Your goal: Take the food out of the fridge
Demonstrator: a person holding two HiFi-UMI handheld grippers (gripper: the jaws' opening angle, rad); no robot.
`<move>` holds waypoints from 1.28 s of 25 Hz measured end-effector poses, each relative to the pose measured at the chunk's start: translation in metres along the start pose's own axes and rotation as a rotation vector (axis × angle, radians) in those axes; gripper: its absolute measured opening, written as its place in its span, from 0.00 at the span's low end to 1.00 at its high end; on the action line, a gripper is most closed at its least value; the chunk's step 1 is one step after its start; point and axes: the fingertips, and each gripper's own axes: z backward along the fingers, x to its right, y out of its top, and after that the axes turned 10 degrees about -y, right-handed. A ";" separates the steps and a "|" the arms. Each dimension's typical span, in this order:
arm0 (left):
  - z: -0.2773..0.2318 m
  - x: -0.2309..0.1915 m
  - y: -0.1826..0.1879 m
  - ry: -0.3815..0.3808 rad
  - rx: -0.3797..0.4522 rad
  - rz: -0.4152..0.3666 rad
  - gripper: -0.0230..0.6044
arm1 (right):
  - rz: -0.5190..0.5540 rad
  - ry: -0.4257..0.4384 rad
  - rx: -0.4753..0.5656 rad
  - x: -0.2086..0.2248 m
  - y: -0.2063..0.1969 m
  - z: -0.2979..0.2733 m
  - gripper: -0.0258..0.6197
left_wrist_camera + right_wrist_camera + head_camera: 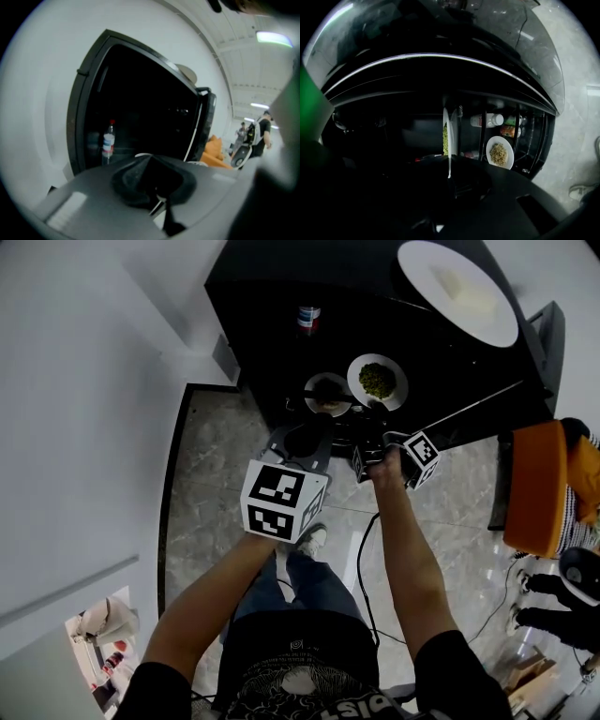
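Observation:
The black fridge [253, 296] stands open in front of me. On a shelf sit a white plate of green food [377, 381] and, to its left, a second plate of food [328, 393]. My right gripper [368, 430] reaches the near rim of the green-food plate. In the right gripper view that plate [446, 136] shows edge-on, its rim running down into the shut right gripper [450, 180]. The second plate [500, 153] lies to the right there. My left gripper [305, 434] hovers before the second plate; its dark left gripper [152, 183] tips do not show their state.
A water bottle [307, 317] stands deeper in the fridge, bottle [108, 143] at its left side. A large white dish [457, 292] rests on the fridge top. An orange chair [539, 488] and a person's legs [562, 601] are at the right. A cable [364, 568] trails over the marble floor.

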 end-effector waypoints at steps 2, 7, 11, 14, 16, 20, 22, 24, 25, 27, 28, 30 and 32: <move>0.001 0.001 0.000 0.001 -0.005 0.000 0.04 | -0.001 0.002 -0.012 -0.002 0.000 0.001 0.06; 0.006 0.003 0.003 0.008 -0.015 0.004 0.04 | -0.001 -0.004 -0.032 -0.004 -0.004 0.014 0.06; 0.011 0.005 0.011 -0.002 -0.016 -0.008 0.04 | 0.009 0.004 -0.042 -0.013 -0.015 0.036 0.06; 0.020 0.005 0.018 -0.014 -0.015 -0.016 0.04 | 0.023 0.018 -0.050 -0.025 -0.031 0.057 0.06; 0.028 0.004 0.024 -0.029 -0.013 -0.025 0.04 | 0.045 0.038 -0.056 -0.038 -0.047 0.072 0.06; 0.052 0.001 0.034 -0.063 -0.010 -0.056 0.04 | 0.058 0.077 -0.066 -0.066 -0.086 0.102 0.06; 0.061 0.001 0.039 -0.080 -0.009 -0.071 0.04 | 0.057 0.096 -0.068 -0.082 -0.102 0.117 0.06; 0.067 0.000 0.045 -0.095 -0.008 -0.085 0.04 | 0.063 0.112 -0.076 -0.098 -0.116 0.130 0.06; 0.069 0.000 0.048 -0.102 -0.008 -0.090 0.04 | 0.067 0.117 -0.082 -0.105 -0.123 0.136 0.06; 0.073 -0.002 0.054 -0.113 -0.005 -0.098 0.04 | 0.072 0.124 -0.094 -0.118 -0.136 0.147 0.06; 0.076 -0.003 0.057 -0.118 -0.002 -0.101 0.04 | 0.072 0.128 -0.098 -0.124 -0.142 0.152 0.06; 0.080 -0.008 0.061 -0.125 0.002 -0.108 0.04 | 0.065 0.137 -0.100 -0.133 -0.150 0.160 0.06; 0.081 -0.014 0.065 -0.129 0.003 -0.113 0.04 | 0.062 0.141 -0.098 -0.140 -0.156 0.166 0.06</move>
